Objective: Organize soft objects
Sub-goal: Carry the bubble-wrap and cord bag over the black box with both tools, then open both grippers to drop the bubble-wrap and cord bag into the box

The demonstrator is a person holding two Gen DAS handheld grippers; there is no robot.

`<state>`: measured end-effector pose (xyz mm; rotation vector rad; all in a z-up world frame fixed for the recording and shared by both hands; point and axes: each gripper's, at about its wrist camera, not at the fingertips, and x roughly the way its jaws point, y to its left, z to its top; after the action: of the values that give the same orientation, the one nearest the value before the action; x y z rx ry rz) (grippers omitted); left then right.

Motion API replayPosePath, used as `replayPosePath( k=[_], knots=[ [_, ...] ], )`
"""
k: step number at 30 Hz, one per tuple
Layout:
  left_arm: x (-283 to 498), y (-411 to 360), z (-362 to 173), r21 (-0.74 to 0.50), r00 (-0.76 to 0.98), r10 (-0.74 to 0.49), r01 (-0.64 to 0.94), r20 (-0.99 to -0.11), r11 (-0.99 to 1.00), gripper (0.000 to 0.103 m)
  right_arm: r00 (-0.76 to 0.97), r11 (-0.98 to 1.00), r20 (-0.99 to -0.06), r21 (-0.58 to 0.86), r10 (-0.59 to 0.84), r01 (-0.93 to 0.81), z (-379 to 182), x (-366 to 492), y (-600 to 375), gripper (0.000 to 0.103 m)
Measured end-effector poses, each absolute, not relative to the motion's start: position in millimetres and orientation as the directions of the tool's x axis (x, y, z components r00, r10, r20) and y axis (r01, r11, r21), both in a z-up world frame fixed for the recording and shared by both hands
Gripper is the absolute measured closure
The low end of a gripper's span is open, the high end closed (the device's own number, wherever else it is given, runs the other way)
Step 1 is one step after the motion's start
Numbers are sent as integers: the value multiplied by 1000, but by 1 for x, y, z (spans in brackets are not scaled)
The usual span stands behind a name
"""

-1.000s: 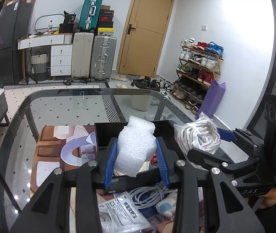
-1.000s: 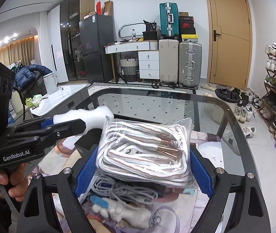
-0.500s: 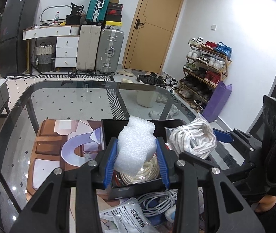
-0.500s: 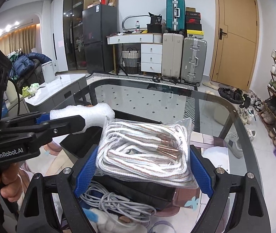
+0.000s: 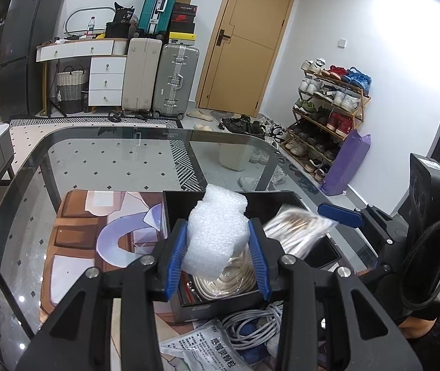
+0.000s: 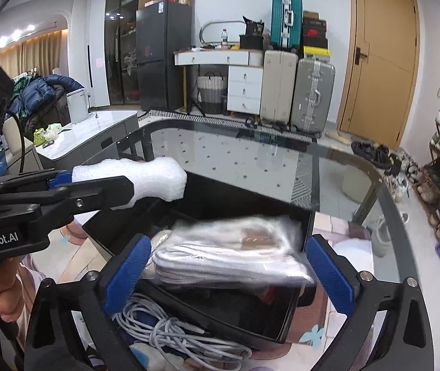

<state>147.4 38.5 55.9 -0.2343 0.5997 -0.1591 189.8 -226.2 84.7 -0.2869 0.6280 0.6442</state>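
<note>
Left gripper (image 5: 218, 258): jaws pinching white foam block (image 5: 216, 235), held above black box (image 5: 189, 307).
Right gripper (image 6: 224, 270): jaws just opened wide, spread; pads clear of bagged rope bundle (image 6: 235, 255).
Rope bundle: blurred, between the pads, over the box's open top.
Box: on glass bench (image 5: 111, 167), centre; cream rope coil (image 5: 232, 279) inside.
Grey cable (image 6: 170, 329): at 6 o'clock of box.

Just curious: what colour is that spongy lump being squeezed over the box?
White. The foam piece shows best in the left wrist view.
</note>
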Motion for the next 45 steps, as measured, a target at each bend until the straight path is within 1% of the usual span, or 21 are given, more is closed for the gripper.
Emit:
replayPosePath(
  k=[7,11,13,19,22,24,27,29,30,31,32,36,38,45],
  knots=[
    [150,37,54,-259,813,-220,89,-539,962,65,625,770,-624,-56,470,-635,86,181,-232,1],
    [150,38,53,-261,814,-218,84,-538,962,65,656,795,-593,-43,468,-605,92,172,-248,1],
    [151,40,52,-263,814,-220,87,-538,961,65,691,825,-575,-49,437,-563,93,171,-256,1],
    [156,31,48,-243,805,-225,104,-549,964,65,682,843,-594,-12,427,-538,89,175,-268,1],
    [154,24,54,-231,817,-231,124,-529,965,64,685,842,-590,-18,427,-540,89,172,-270,1],
    [157,23,53,-219,811,-217,113,-543,969,63,686,843,-590,-16,425,-537,89,174,-272,1],
    [159,25,48,-206,800,-190,85,-569,975,45,695,851,-590,-24,411,-524,89,169,-277,1],
    [155,26,48,-208,803,-205,103,-559,973,38,698,856,-591,-24,405,-517,89,164,-282,1],
    [152,26,48,-204,800,-205,106,-564,973,19,700,858,-590,-24,402,-513,89,160,-284,1],
    [149,26,49,-198,801,-198,101,-565,975,3,698,860,-593,-20,401,-510,88,157,-287,1],
    [143,28,50,-194,808,-187,92,-559,977,0,696,861,-597,-14,400,-508,87,153,-290,1],
    [124,33,55,-201,813,-175,72,-555,977,0,674,866,-611,38,416,-499,83,145,-300,1],
    [114,33,56,-182,818,-149,56,-555,982,0,655,864,-620,75,431,-498,80,140,-305,1],
    [80,37,49,-172,811,-99,-2,-576,985,0,595,838,-646,134,478,-528,68,115,-307,1]
  ],
)
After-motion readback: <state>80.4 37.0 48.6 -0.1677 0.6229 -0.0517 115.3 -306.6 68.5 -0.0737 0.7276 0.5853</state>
